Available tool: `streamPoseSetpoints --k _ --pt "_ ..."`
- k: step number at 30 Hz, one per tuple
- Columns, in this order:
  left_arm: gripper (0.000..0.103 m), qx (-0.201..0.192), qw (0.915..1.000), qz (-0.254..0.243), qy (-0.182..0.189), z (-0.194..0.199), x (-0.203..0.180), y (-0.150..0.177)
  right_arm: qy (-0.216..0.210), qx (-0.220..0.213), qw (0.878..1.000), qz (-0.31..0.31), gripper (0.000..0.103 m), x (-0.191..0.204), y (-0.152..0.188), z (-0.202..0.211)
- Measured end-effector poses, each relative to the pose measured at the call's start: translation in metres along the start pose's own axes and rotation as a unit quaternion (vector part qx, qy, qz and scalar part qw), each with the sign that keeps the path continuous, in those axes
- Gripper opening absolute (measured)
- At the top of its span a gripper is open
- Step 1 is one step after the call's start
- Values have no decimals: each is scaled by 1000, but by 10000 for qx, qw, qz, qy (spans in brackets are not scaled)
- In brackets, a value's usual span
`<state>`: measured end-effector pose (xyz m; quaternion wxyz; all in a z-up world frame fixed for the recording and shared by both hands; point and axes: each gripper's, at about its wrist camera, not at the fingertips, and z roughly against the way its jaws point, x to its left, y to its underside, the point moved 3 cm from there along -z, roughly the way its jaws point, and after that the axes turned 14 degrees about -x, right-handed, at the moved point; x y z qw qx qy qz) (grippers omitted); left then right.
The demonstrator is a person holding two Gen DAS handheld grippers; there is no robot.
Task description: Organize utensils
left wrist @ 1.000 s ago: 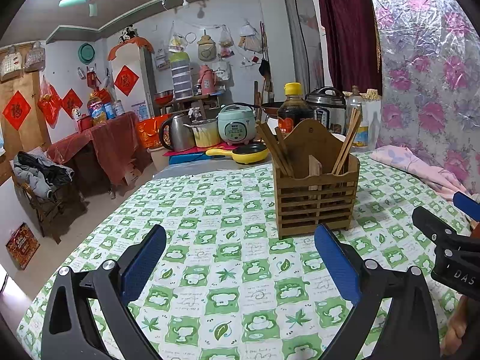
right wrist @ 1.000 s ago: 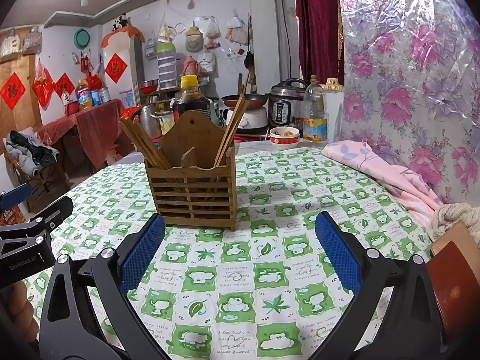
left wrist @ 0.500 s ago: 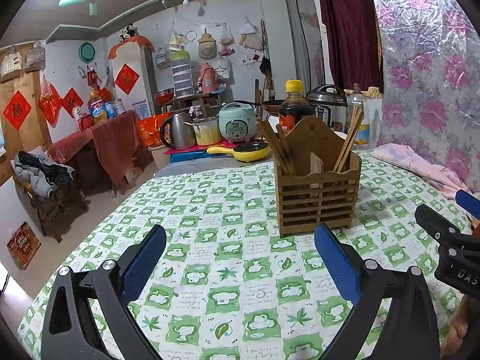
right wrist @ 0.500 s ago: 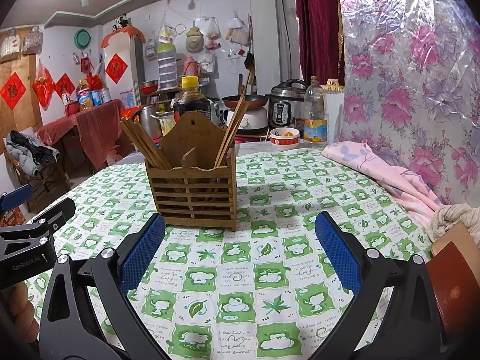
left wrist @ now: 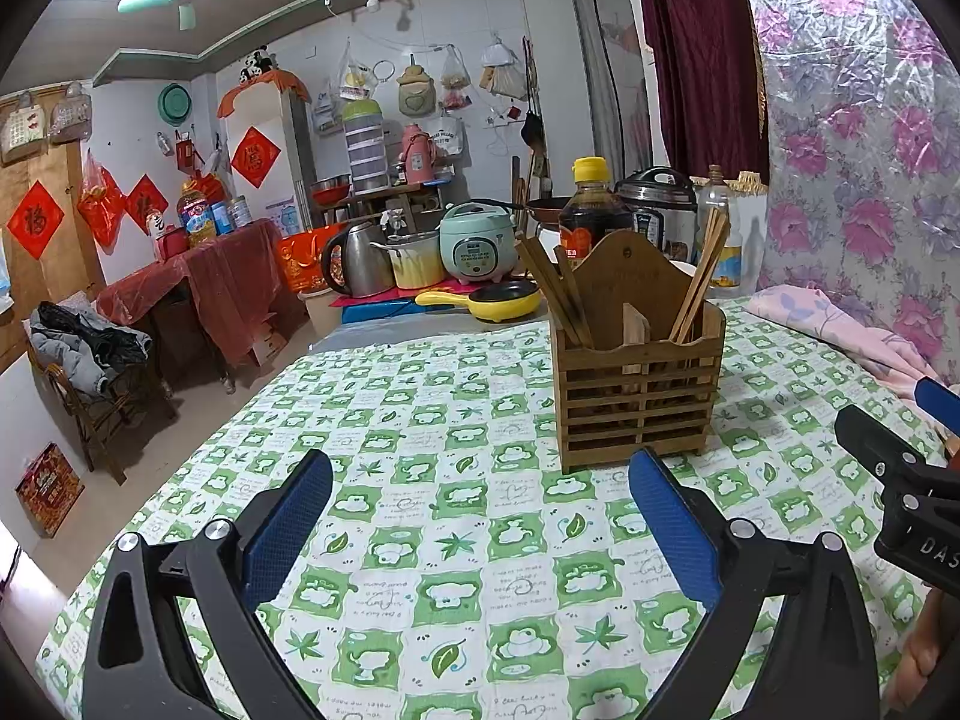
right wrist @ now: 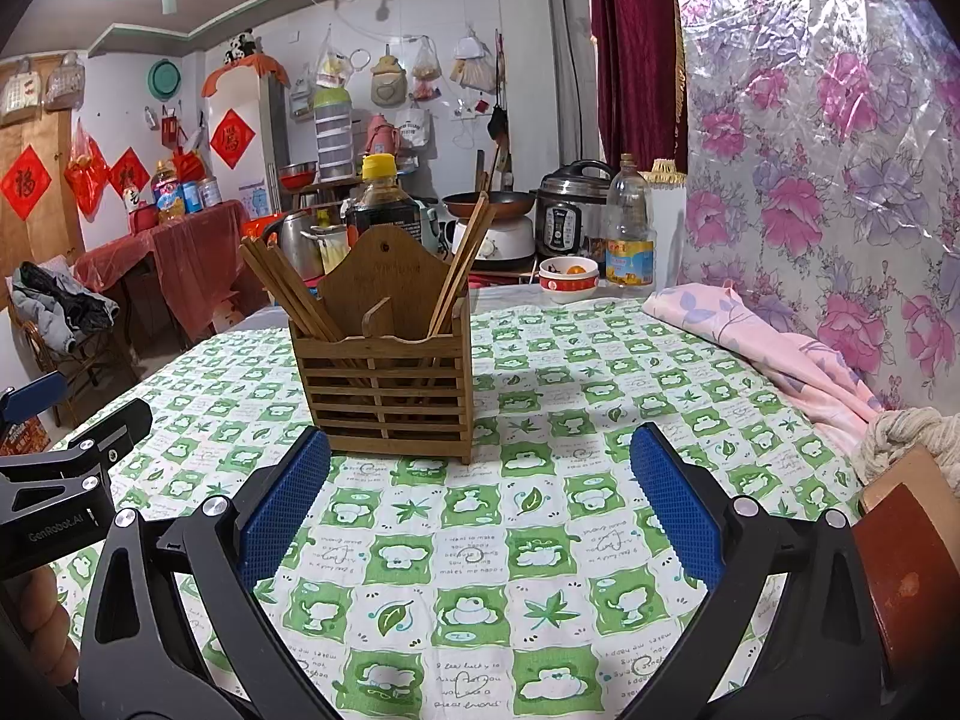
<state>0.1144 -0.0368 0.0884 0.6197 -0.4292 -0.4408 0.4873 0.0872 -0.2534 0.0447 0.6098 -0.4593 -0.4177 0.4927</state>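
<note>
A slatted wooden utensil holder [left wrist: 639, 396] stands upright on the green-and-white checked tablecloth [left wrist: 456, 480]; it also shows in the right wrist view [right wrist: 384, 396]. Several brown chopsticks [left wrist: 555, 294] lean in its left compartment and some chopsticks [left wrist: 699, 276] in its right compartment. My left gripper [left wrist: 480, 528] is open and empty, a short way in front of the holder and to its left. My right gripper [right wrist: 480, 510] is open and empty, in front of the holder and to its right. Each gripper shows at the edge of the other's view.
A pink floral cloth [right wrist: 774, 342] lies at the table's right edge by the flowered wall. A soy sauce bottle [left wrist: 591, 210], cookers, a kettle and a yellow pan [left wrist: 498, 300] stand behind the table. A wooden chair with clothes [left wrist: 90, 372] stands at the left.
Both grippers stay open and nearly still. The left view has drifted slightly, so the holder sits a little further right and higher in it.
</note>
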Motion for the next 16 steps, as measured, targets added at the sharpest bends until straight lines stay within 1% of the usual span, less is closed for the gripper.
streamPoseSetpoints --k 8,10,12,16 --pt "97 -7 10000 -6 -21 0 0 0 -3 0 10000 -3 97 0 0 0" --pt "97 -23 9999 12 -147 1 3 1 5 -6 10000 0 97 0 0 0" --pt "97 3 9999 34 -97 0 4 3 11 -8 10000 -10 97 -1 -1 0" --pt "97 4 9999 17 -117 1 4 4 3 16 10000 -47 97 -2 -2 -1"
